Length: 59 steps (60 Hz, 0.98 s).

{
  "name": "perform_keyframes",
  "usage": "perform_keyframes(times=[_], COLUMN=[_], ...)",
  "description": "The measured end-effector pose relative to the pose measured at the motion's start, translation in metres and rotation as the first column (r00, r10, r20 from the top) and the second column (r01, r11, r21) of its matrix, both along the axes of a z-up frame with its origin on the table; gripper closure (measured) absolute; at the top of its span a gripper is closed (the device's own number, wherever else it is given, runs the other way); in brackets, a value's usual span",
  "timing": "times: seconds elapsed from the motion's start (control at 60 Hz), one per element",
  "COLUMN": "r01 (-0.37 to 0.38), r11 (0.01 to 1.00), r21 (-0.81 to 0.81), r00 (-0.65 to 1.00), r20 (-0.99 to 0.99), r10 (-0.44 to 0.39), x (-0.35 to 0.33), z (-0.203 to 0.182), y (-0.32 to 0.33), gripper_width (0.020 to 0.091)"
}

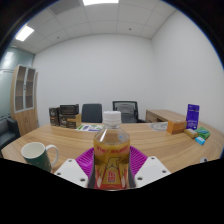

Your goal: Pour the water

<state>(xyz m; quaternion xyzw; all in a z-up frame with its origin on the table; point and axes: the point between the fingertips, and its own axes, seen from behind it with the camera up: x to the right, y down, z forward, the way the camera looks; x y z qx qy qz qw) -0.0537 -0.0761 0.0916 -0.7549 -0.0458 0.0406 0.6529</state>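
One bottle [112, 150] with a white cap stands between the gripper [112, 172] fingers, right at 6 o'clock, and both purple pads press its sides, so the claw is clamped on it. It looks full, so likely heavy, smooth and a bit squashy; holding the middle seems best. A green mug [37, 154] waits at 9 o'clock. The label's words are too small to read.

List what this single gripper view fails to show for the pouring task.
- Bottle: base cut off between the fingers.
- Green mug: inside hidden by its rim.
- Label text: too small.
- Gripper: contact with the bottle unclear.
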Motion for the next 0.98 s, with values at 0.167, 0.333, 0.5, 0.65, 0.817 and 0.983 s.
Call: perform_keyframes(times=[0.167, 0.333, 0.5, 0.65, 0.817, 0.983], r01=[0.002, 0.020, 0.036, 0.073, 0.022, -0.053], r11=[1.000, 1.000, 0.998, 0.997, 0.999, 0.997], r21=[0.011, 0.013, -0.047, -0.031, -0.049, -0.049], r00=[1.000, 1.000, 0.998, 0.997, 0.997, 0.993], r20=[0.001, 0.021, 0.046, -0.003, -0.076, -0.112], r10=[-0.002, -0.021, -0.034, -0.073, -0.026, 0.047], x=[0.001, 0.002, 0.009, 0.022, 0.012, -0.005], z=[-0.001, -0.002, -0.007, 0.012, 0.018, 0.020], y=[-0.004, -0.006, -0.028, -0.091, -0.175, -0.233], gripper_width=[0.0617, 0.0506, 0.0269, 0.0264, 0.0263, 0.0262])
